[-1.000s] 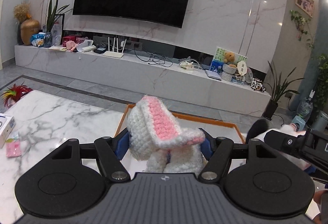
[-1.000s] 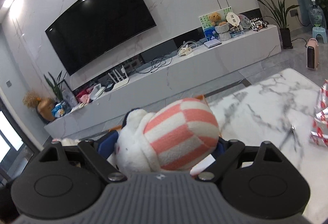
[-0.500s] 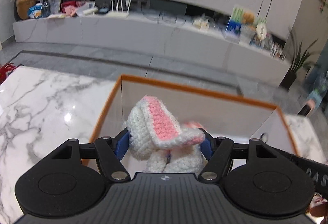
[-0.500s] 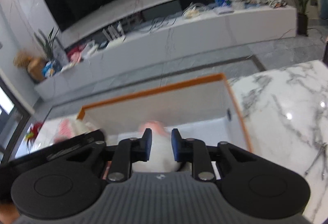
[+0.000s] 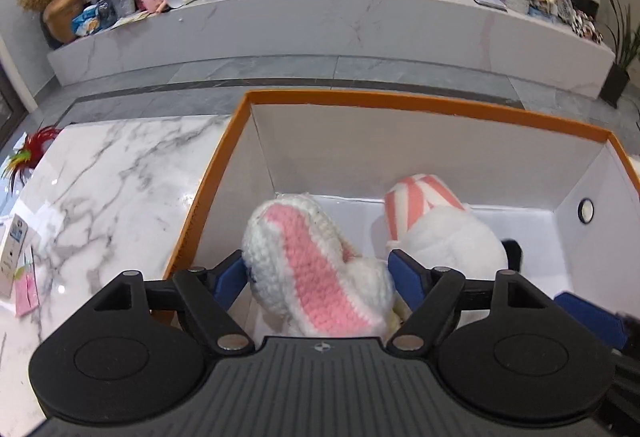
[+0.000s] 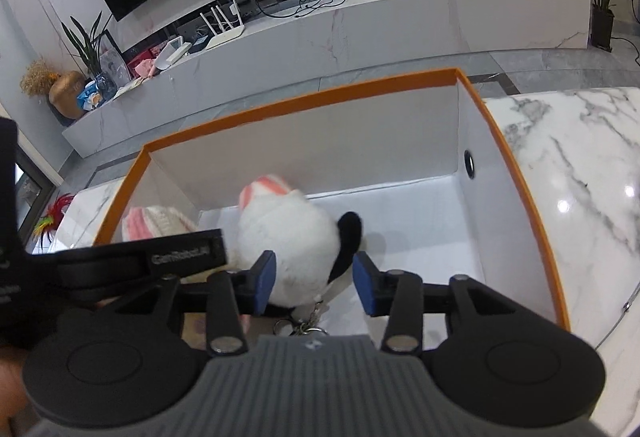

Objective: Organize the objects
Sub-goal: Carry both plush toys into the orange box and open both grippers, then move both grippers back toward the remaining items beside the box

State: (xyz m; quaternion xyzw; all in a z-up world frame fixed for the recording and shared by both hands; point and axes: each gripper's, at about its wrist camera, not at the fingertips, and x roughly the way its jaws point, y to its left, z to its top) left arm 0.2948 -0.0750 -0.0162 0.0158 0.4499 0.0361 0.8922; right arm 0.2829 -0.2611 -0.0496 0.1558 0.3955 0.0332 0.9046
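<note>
Fingers [image 5: 230, 279] of our left gripper [image 5: 320, 279] are spreading, with the crocheted pink-and-white bunny toy [image 5: 316, 269] still between the blue pads; we see a slight gap at the left pad, so the toy reads as released. It sits inside the orange-rimmed white box [image 5: 420, 103], at the near left of the box floor.

Our right gripper [image 6: 314, 283] is likewise widening its blue-padded fingers [image 6: 266, 279]. Between them lies the white plush toy with the pink-striped cap [image 6: 286, 233]; the right pad stands clear of it, and the left pad is just beside its fur, so we read no clamping. This plush rests on the box floor, right of the bunny, with a metal keyring [image 6: 300, 325] at its near end and a black part [image 6: 348, 237] on its right side.

We note that the box stands on the white marble desk [image 5: 112, 181]. Beyond the desk, across the grey floor, a long marble TV bench [image 6: 360, 21] carries a router and assorted items.
</note>
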